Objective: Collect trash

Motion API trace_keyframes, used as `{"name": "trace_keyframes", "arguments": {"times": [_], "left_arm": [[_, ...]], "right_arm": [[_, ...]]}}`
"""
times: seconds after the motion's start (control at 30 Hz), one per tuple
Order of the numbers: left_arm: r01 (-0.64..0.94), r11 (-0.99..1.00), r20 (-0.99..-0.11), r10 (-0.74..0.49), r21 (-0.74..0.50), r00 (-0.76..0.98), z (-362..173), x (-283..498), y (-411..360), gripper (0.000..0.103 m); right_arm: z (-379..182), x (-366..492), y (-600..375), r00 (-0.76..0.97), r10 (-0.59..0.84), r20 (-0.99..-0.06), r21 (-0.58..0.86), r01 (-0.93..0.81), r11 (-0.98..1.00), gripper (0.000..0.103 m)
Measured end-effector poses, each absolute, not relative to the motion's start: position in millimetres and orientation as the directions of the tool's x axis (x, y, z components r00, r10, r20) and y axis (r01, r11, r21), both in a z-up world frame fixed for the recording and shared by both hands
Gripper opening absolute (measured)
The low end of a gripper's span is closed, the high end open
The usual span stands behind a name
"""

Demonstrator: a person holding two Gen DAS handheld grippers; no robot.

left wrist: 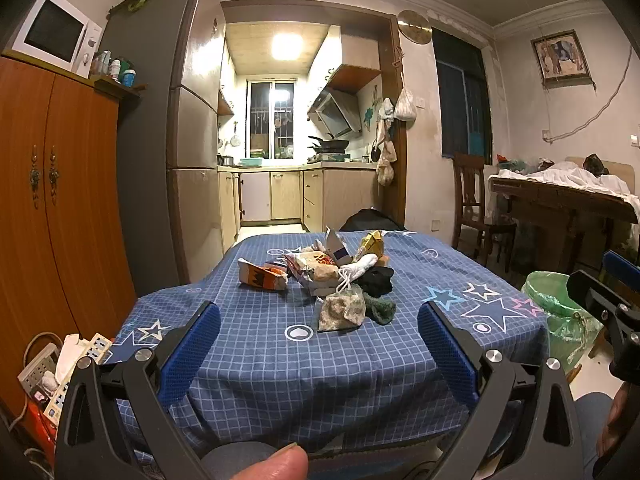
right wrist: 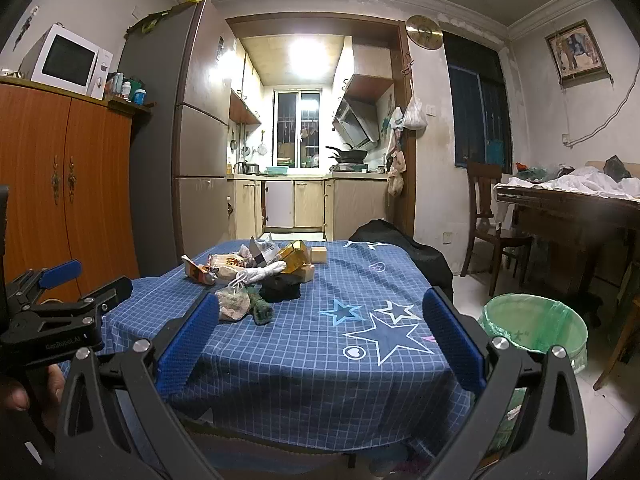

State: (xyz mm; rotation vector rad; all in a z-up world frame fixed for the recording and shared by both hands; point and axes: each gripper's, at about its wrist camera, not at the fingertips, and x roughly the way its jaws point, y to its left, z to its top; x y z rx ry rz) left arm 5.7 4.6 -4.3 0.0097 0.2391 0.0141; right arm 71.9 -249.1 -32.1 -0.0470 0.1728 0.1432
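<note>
Left gripper hangs at the near table edge, jaws spread wide, empty. Centre table, the trash pile: crinkly wrappers, a knotted plastic bag, soft dark cloth, heaped on the checked tablecloth. Right gripper gapes too, nearest the green-lined bin, probably the drop-off.

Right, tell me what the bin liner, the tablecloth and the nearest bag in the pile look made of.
Bin liner: thin green plastic film, translucent and crinkled at the rim.
Tablecloth: woven fabric, matte, printed grid and stars, draping in soft folds over the edge.
Nearest bag: clear glossy plastic, knotted on top; contents unclear.
</note>
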Motion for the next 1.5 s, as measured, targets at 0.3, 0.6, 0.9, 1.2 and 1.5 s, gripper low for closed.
{"name": "trace_keyframes", "arguments": {"times": [0.3,0.6,0.9,1.2,1.5], "left_arm": [[-0.005,1.0,-0.246,0.01,0.022,0.969,-3.5,6.4,1.1,0.098],[-0.008,1.0,-0.263,0.013,0.022,0.965,-5.9,9.6,2.5,0.098],[-0.008,1.0,-0.268,0.013,0.023,0.963,-6.8,11.0,2.7,0.098],[-0.01,1.0,-0.273,0.016,0.024,0.962,-8.0,13.1,3.3,0.098],[-0.014,1.0,-0.276,0.019,0.02,0.961,-8.6,13.4,2.7,0.098]], "right_arm": [[-33.9,71.9,-247.9,0.974,0.136,-0.183,-0.034,-0.145,0.989,0.098],[-34.2,73.4,-246.1,0.972,0.137,-0.191,-0.038,-0.147,0.988,0.098],[-34.2,73.8,-245.7,0.971,0.138,-0.195,-0.038,-0.148,0.988,0.098],[-34.1,75.0,-245.6,0.971,0.137,-0.196,-0.039,-0.148,0.988,0.098],[-34.6,75.3,-244.7,0.97,0.138,-0.198,-0.039,-0.149,0.988,0.098]]}}
